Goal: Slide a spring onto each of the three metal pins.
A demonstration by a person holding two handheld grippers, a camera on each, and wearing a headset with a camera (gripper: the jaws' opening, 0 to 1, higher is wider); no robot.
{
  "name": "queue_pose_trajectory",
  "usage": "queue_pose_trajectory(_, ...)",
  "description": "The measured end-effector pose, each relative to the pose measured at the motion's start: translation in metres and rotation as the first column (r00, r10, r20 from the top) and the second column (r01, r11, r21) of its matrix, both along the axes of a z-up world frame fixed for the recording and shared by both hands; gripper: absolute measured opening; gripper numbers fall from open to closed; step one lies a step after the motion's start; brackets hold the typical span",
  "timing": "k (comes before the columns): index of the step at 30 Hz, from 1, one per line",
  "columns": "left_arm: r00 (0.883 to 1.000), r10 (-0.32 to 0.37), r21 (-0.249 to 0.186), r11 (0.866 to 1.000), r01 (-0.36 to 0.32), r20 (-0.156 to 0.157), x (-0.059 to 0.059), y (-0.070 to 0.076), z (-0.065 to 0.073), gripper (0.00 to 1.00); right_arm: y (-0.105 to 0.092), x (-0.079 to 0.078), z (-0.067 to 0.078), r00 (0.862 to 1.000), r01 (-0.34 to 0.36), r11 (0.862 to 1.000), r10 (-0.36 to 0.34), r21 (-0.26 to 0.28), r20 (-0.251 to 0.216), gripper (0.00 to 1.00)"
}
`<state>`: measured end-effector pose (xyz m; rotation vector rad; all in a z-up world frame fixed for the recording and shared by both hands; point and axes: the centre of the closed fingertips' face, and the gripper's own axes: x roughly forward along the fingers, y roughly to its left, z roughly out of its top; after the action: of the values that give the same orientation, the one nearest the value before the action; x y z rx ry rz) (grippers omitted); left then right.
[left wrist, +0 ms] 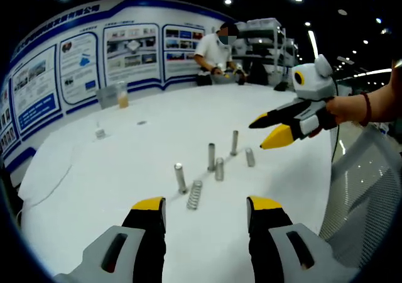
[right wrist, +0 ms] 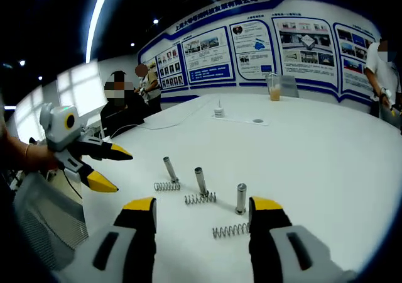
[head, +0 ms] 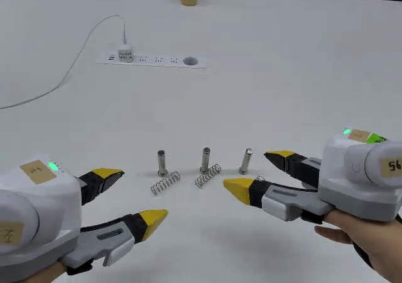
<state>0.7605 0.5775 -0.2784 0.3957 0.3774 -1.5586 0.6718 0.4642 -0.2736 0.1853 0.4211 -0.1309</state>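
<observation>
1. The white table (head: 282, 75) carries all the work. Both grippers hover low over it, one at each end of the row of parts.
2. The left gripper (head: 144, 192) has its jaws spread wide and holds nothing. The right gripper (left wrist: 257, 136) is likewise parted and empty.
3. Three pins stand upright in a row between the two grippers.
   - The first pin (head: 162, 162) is a little beyond the left gripper's tips.
   - The middle pin (head: 205, 159) is roughly midway between the grippers.
   - The third pin (head: 246, 160) is just beside the right gripper's tips.
   - All three shafts look bare.
4. Three springs lie flat on the table, none on a pin.
   - The first spring (head: 165, 183) rests just beside the foot of the first pin, ahead of the left gripper.
   - The second spring (head: 208, 175) lies at the foot of the middle pin.
   - The third spring (right wrist: 230, 230) lies just ahead of the right gripper, in line with the gap between its jaws and near the third pin.
5. By this layout, none of the task is done. No spring has been picked up or threaded, so all three pins are left to do. The right gripper seems best placed to start with the third spring.
</observation>
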Motion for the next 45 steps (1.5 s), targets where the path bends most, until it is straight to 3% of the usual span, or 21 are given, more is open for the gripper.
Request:
queue_pose_trajectory(6,0.999,-0.041,0.019,0.999,0.040,0.015,0.005,-0.006,-0.010,0.47,0.010,-0.005,-0.001,1.000,-0.025,1.000,0.025,0.019,0.018,0.62)
queue_pose_trajectory(14,0.998,-0.070,0.046,0.997,0.069,0.010,0.012,-0.017,-0.029,0.39,0.015,-0.007,-0.006,1.000,-0.026,0.999,0.025,0.041,0.015,0.61)
queue_pose_trajectory(16,0.997,-0.073,0.062,0.995,0.073,-0.003,0.014,-0.020,-0.034,0.38,0.016,-0.009,-0.010,1.000,-0.026,0.999,0.026,0.045,-0.010,0.60)
queue_pose_trajectory(27,0.996,-0.084,0.092,0.992,0.087,-0.042,0.020,-0.030,-0.054,0.29,0.023,-0.009,-0.011,0.999,-0.038,0.998,0.039,0.055,-0.010,0.60)
queue_pose_trajectory(39,0.991,-0.124,0.100,0.986,0.129,-0.058,0.016,-0.037,-0.062,0.20,0.026,-0.005,-0.010,0.999,-0.041,0.998,0.042,0.050,-0.013,0.60)
queue_pose_trajectory(45,0.989,-0.140,0.104,0.984,0.144,-0.048,0.014,-0.040,-0.064,0.17,0.024,-0.005,-0.010,1.000,-0.021,0.998,0.021,0.063,-0.009,0.60)
